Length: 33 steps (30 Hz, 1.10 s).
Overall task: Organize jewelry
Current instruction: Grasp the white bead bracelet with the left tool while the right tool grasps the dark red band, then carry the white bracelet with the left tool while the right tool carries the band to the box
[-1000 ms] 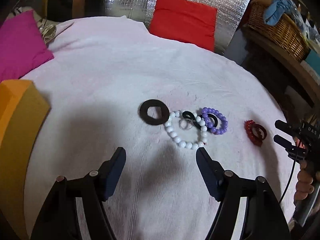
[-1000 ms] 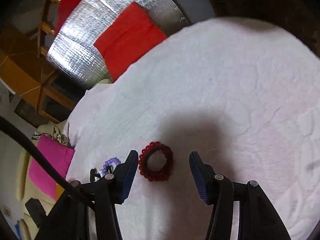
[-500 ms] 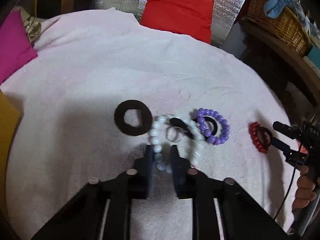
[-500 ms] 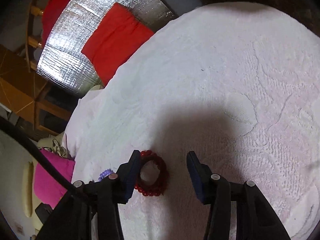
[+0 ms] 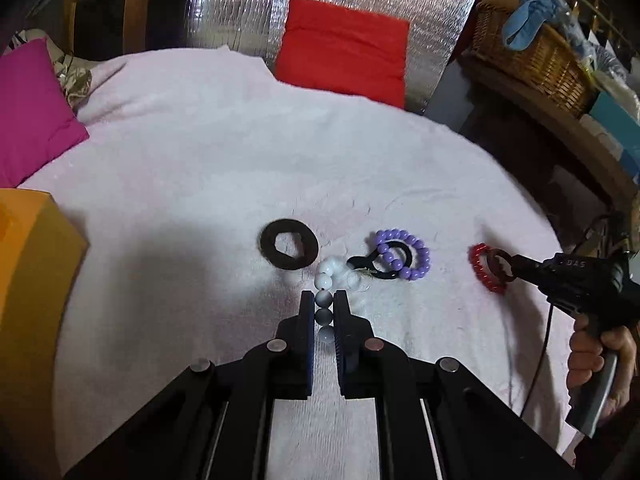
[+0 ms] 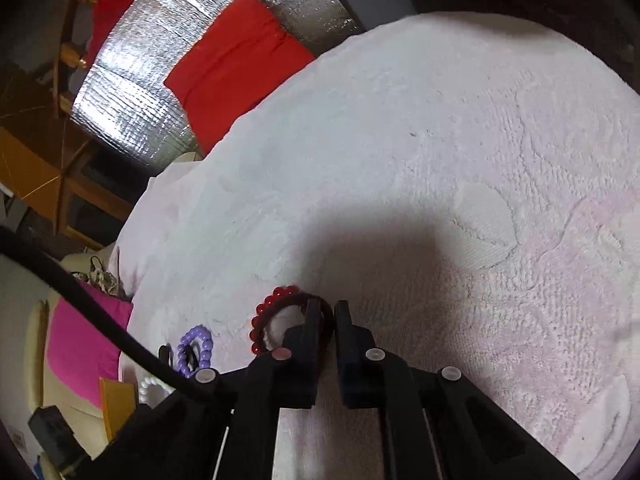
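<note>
Pink-white cloth [image 5: 200, 168]: fills centre of both views, all jewelry lies on it.
Red cushion [image 5: 344, 48]: top centre, w/ silver foil panel [image 5: 240, 8] behind.
Wicker basket [image 5: 532, 56]: upper right, left view.
L gripper [image 5: 324, 308]: bottom centre, pinching white bead bracelet [image 5: 326, 276]; a few beads sit btwn the pads, rest bunched just beyond tips.
R gripper [image 6: 327, 320]: jaws just closed, pinching dark ring [image 6: 326, 312] that lies w/ red bead bracelet [image 6: 264, 320]; person's hand [image 5: 600, 356] on its handle, right edge.
Black flat ring [image 5: 289, 249]: centre, just upper left of white beads.
Purple bead bracelet [image 5: 404, 254]: right of centre, overlapping black loop [image 5: 384, 258].
</note>
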Motion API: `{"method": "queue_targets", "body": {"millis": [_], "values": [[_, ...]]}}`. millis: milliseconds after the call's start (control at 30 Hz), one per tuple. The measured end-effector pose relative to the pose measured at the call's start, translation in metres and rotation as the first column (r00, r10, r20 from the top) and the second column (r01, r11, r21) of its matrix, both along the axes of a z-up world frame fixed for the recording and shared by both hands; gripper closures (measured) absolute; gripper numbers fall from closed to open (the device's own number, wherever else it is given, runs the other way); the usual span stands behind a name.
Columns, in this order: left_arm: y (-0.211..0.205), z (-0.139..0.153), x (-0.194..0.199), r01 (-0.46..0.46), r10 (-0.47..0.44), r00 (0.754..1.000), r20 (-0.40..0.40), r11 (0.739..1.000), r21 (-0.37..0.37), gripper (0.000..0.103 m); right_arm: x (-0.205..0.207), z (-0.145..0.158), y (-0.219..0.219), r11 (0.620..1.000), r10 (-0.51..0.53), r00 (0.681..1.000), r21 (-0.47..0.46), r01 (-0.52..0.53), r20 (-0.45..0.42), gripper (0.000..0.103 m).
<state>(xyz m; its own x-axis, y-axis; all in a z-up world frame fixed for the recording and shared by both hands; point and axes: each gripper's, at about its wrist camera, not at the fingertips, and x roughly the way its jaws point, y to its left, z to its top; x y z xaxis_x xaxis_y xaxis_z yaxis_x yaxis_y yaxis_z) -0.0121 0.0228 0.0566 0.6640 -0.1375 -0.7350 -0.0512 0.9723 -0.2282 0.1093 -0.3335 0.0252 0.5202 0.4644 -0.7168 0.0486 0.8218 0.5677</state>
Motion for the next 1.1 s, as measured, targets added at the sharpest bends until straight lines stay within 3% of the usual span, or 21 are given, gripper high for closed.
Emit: {"method": "queue_targets", "body": {"millis": [500,1100], "values": [[0.008,0.012,-0.021,0.017,-0.017,0.999,0.027,1.0,0.003,0.094,-0.014,0.012,-0.025,0.993,-0.01,1.0,0.114,0.007,0.023,0.096],[0.052,0.043,-0.066,-0.071,0.072,0.992,0.108,0.997,-0.008,0.094,-0.041,0.036,0.08,0.976,0.182,0.977,0.099,-0.193,0.106,0.096]]}}
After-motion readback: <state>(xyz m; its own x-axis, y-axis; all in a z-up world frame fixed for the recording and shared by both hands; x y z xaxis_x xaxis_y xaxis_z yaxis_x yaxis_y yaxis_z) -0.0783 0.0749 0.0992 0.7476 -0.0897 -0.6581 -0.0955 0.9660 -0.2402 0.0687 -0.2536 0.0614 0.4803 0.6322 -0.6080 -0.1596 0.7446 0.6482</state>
